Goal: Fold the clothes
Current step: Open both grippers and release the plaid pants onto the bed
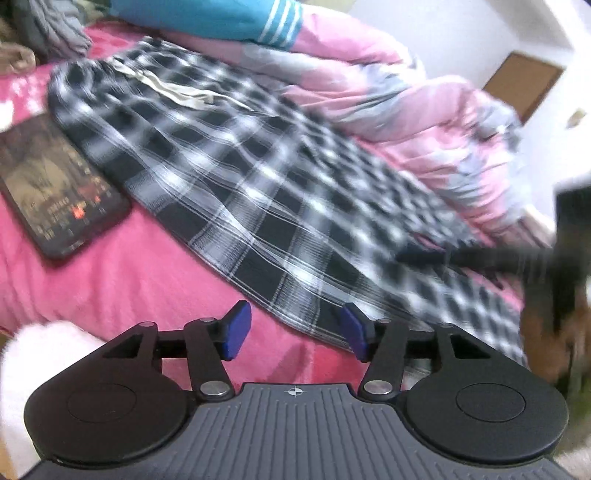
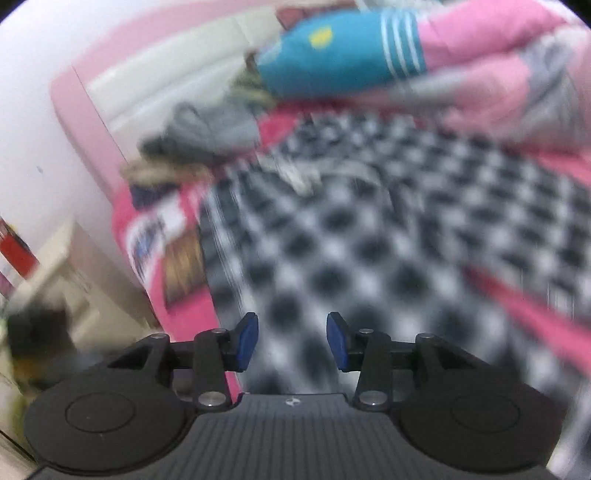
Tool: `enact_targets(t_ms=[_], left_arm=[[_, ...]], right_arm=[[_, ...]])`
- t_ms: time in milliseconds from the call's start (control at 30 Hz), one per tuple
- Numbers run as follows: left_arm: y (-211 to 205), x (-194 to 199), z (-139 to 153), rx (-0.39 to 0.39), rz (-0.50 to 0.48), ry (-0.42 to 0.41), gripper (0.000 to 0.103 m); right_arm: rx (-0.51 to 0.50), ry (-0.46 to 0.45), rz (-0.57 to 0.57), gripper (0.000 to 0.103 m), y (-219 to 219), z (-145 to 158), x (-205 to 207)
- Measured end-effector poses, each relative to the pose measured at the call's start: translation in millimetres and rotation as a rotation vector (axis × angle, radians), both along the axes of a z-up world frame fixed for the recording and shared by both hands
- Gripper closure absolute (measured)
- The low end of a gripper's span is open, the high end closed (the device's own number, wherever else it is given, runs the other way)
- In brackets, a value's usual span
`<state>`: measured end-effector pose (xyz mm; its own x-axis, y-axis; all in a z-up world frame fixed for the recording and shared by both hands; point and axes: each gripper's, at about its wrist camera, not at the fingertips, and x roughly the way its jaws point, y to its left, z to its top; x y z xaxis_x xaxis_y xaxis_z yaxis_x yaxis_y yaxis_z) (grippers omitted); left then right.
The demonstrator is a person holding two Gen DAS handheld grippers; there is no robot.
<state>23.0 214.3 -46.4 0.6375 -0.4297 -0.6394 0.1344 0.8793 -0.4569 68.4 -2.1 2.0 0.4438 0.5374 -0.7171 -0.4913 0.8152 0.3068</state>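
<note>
Pink bedding (image 1: 110, 280) covers the bed where the work lies. Nearest, the left gripper (image 1: 293, 334) hovers with fingers parted and nothing between them, just over the near edge of the plaid garment (image 1: 258, 192). That garment lies spread flat, a tablet (image 1: 55, 192) beside it, with a quilt (image 1: 424, 122) and a teal garment (image 1: 221, 18) beyond. The right gripper (image 2: 291, 339) is also released and empty above the plaid cloth. To fold well, I judge each gripper should pinch a near corner cleanly, then lift both evenly across.

Bedroom: pink bedsheet (image 1: 110, 280), rumpled duvet (image 1: 406, 122).
</note>
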Motion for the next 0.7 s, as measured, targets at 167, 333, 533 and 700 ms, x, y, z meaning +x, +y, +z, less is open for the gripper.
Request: enact_targets(t_ms=[167,333,533,700], left_arm=[[-20,9,5,0.153,0.026,0.084,0.045],[-35,8,9,0.233,0.031,0.117,0.034],[-50,7,12,0.315,0.037,0.147,0.025],[-55,9,11,0.327,0.031,0.165,0.013]], right_arm=[[-0.028,0.031,-0.036,0.060,2,-37,-40],[0.012,0.019,-0.060,0.060,-9,-32,-66],[-0.078,0.015,-0.223,0.059,-21,-42,-70],[0.008,0.061,-0.267,0.037,-32,-39,-86]])
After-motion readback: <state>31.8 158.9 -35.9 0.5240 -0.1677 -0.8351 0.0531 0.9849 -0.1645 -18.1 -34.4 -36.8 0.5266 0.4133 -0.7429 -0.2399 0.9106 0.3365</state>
